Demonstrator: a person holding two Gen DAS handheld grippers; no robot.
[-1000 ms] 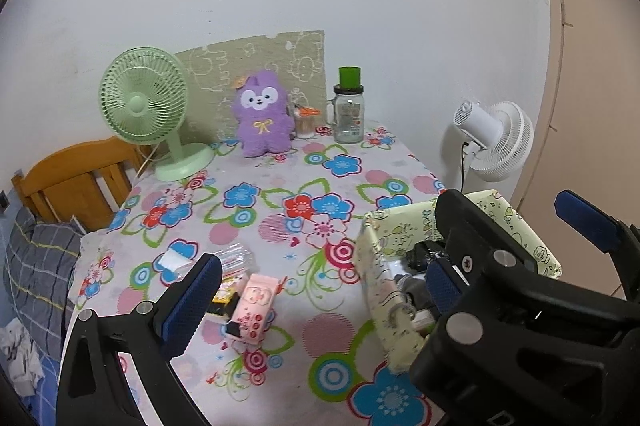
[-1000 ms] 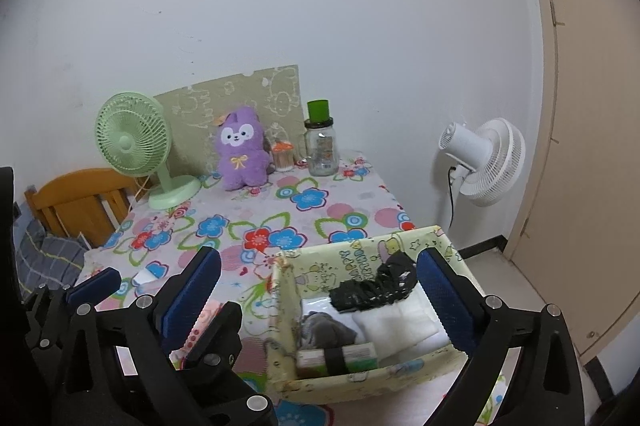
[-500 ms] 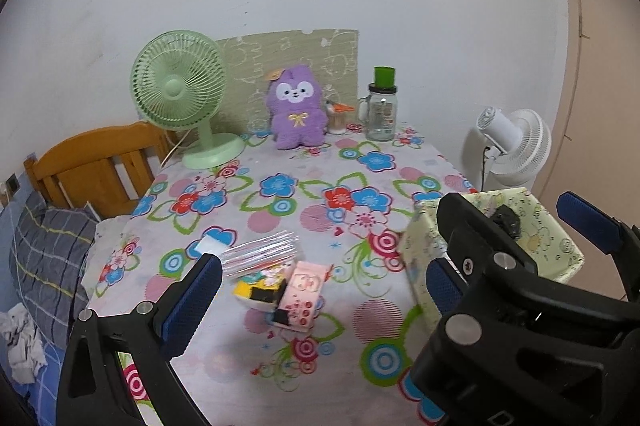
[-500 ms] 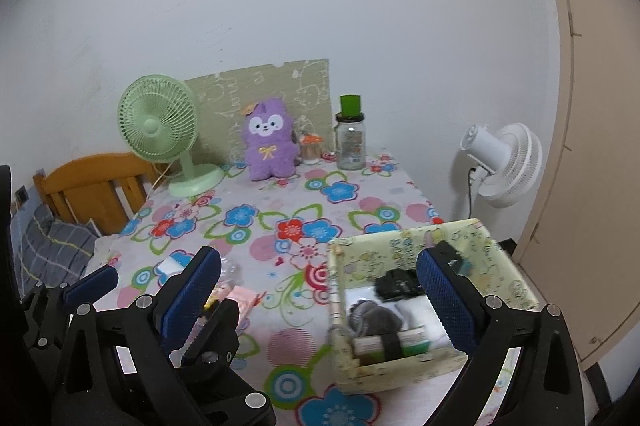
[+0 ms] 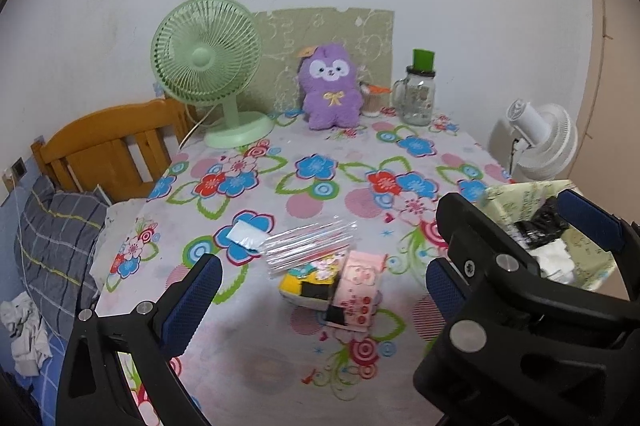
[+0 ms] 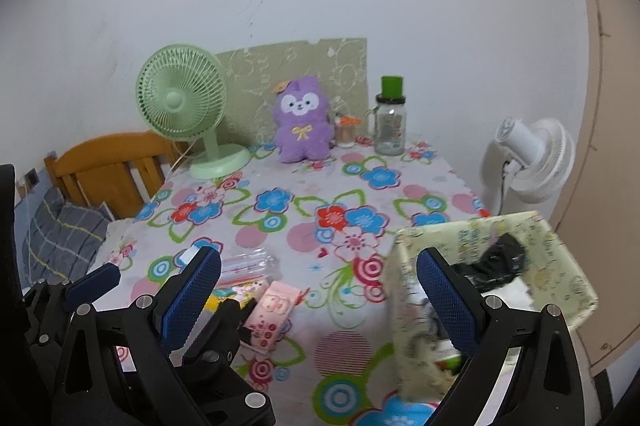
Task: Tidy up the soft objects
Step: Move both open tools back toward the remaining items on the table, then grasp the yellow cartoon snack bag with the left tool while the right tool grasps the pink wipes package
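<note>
Between the spread, empty fingers of the left gripper (image 5: pixel 320 280) lie soft packets (image 5: pixel 336 278); the right gripper (image 6: pixel 318 290), likewise parted, straddles the basket (image 6: pixel 560 250) edge at the surface (image 6: pixel 280 226) corner.

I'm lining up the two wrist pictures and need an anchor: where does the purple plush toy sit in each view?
Left wrist: the purple plush toy sits upper centre, upright at the table's far edge, against the wall.
Right wrist: the purple plush toy sits just above centre, slightly left of the middle.
Shared landmark: the green desk fan stands to its left in both.
</note>
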